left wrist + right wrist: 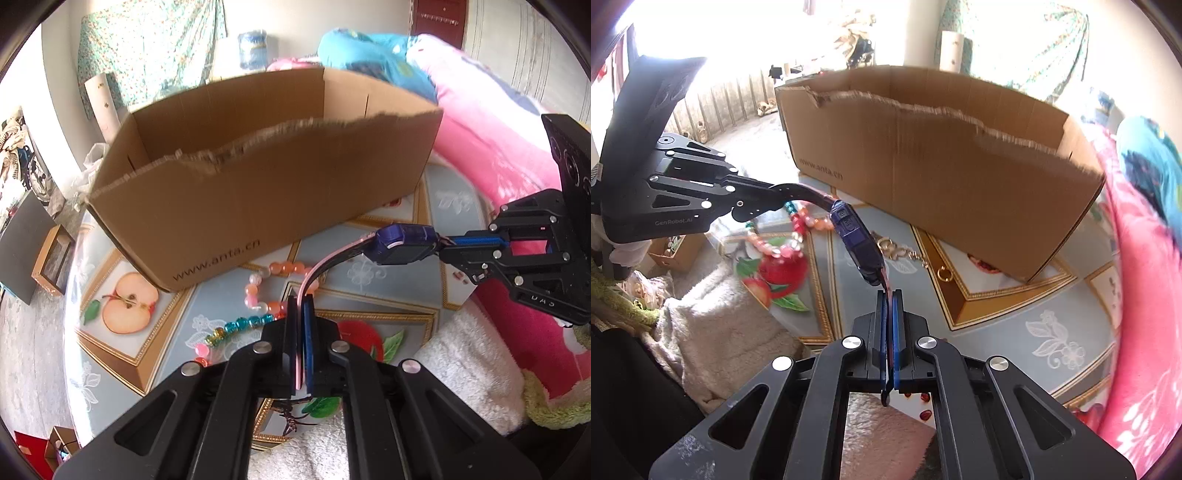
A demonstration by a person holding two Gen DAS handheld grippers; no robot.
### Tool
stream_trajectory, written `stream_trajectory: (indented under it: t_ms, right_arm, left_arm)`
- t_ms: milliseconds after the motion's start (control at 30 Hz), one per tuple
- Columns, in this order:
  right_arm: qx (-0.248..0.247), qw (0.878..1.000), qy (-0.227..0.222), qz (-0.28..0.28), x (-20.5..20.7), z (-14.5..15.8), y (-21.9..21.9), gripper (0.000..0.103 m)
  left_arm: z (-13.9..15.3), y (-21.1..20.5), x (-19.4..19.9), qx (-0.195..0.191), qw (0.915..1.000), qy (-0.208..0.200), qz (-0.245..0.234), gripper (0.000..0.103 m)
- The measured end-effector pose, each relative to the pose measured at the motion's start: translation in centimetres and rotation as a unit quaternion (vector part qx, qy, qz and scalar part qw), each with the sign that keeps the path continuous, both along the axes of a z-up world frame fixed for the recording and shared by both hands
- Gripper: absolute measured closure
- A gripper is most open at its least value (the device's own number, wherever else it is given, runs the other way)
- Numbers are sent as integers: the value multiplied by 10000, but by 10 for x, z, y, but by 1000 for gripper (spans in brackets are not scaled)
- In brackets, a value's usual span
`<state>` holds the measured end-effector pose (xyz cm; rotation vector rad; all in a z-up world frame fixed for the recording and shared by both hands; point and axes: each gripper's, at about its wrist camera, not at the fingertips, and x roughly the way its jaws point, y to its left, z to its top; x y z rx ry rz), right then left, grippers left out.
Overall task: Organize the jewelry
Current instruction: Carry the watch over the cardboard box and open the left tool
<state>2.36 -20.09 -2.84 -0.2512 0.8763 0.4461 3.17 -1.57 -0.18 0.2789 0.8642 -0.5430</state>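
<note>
1. Both the left gripper [301,306] and the right gripper [888,299] have their jaws clamped on opposite strap ends of the purple watch [855,243], held above the table [388,280] in front of the cardboard box [266,192].
2. Pulling apart could strain the strap.
3. One-sided release could swing it onto the bead bracelet [258,291].

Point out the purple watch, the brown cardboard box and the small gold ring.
purple watch [857,245]: right wrist view, on its case.
brown cardboard box [960,173]: right wrist view, on the near wall.
small gold ring [945,274]: right wrist view, on the band.
</note>
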Motion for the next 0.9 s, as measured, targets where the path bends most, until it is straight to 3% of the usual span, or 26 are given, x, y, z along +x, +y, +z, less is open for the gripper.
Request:
stream_trajectory:
  t_ms: [133, 300, 367, 467, 533, 700, 900]
  right_arm:
    - [93, 9995, -314, -39, -11, 33, 0, 102]
    - [81, 9961, -858, 174, -7, 91, 6, 102]
    - [-16, 9944, -1018, 291, 13, 111, 11, 102]
    - [54, 9954, -880, 386, 53, 130, 14, 102]
    - [53, 9972, -622, 413, 88, 132, 14, 102]
    - [75, 9976, 498, 476, 172, 107, 15, 102]
    - [-8, 9848, 1677, 452, 243, 65, 25, 102]
  left_arm:
    - [30, 10, -6, -322, 9990, -305, 19, 100]
    - [82, 19, 2, -608, 9931, -1003, -61, 100]
    - [96, 20, 14, -602, 9905, -1235, -77, 100]
    - [110, 22, 44, -655, 9887, -1350, -37, 100]
    - [111, 22, 70, -556, 9899, -1300, 66, 100]
    - [92, 22, 139, -371, 9965, -708, 246, 100]
    - [63, 20, 188, 14, 9991, -156, 396, 100]
